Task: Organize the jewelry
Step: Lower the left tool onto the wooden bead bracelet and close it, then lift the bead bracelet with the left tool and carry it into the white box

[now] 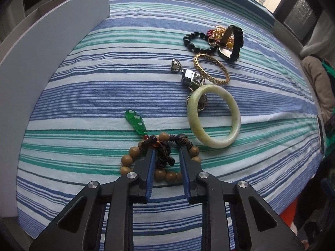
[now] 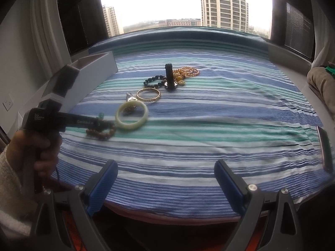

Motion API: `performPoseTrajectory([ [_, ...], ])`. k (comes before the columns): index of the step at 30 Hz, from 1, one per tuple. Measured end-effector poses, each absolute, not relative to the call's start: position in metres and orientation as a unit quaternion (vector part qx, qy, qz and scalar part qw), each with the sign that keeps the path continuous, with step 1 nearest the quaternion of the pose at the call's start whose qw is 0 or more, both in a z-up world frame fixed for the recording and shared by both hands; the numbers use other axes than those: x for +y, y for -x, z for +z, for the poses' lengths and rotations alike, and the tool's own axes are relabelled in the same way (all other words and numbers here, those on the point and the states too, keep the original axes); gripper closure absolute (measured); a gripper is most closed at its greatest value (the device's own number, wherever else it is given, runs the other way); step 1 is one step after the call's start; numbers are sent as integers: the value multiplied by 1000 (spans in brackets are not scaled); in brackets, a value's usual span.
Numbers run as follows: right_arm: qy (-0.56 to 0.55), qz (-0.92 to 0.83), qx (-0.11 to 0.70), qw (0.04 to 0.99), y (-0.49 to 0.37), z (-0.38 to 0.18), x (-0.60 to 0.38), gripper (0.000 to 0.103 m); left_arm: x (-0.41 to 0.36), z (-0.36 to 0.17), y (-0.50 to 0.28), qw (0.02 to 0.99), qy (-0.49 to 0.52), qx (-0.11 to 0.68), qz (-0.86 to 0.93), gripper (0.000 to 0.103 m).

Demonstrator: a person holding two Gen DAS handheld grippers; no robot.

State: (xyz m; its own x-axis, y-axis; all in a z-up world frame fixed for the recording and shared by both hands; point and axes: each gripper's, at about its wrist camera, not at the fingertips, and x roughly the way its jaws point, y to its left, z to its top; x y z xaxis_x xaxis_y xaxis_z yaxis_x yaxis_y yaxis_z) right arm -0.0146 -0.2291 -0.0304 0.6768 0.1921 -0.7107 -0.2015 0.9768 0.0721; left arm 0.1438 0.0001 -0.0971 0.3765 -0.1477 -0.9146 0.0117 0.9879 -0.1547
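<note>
My left gripper point(image 1: 167, 149) sits low over the wooden bead bracelet point(image 1: 159, 161) on the striped cloth point(image 1: 83, 96), jaws partly open, straddling its dark cord without gripping it. Just right lies the pale jade bangle point(image 1: 213, 116); farther off, the gold bangle point(image 1: 211, 69) and black bead bracelet point(image 1: 197, 41). My right gripper point(image 2: 165, 174) hovers wide open, holding nothing, at the near edge.

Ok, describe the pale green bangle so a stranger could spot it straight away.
On the striped bedsheet, follow the jewelry trail toward the left gripper. The jade bangle lies flat beside the wooden bead bracelet: one smooth, thick, milky-green ring, unbeaded.
</note>
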Motion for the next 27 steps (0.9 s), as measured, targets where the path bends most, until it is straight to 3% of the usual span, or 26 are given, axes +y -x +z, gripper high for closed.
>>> performPoseTrajectory([
  [14, 3, 117, 392, 912, 9, -27, -231, 8, 59, -28, -116, 868, 128, 478, -37, 94],
  [21, -52, 253, 453, 853, -33, -29, -205, 9, 93, -22, -86, 874, 139, 466, -3, 94],
  [23, -46, 277, 473, 835, -45, -37, -184, 25, 100, -26, -79, 873, 145, 466, 0, 94],
  [27, -10, 316, 505, 803, -73, -63, -138, 44, 109, -32, -71, 870, 158, 468, 4, 94],
])
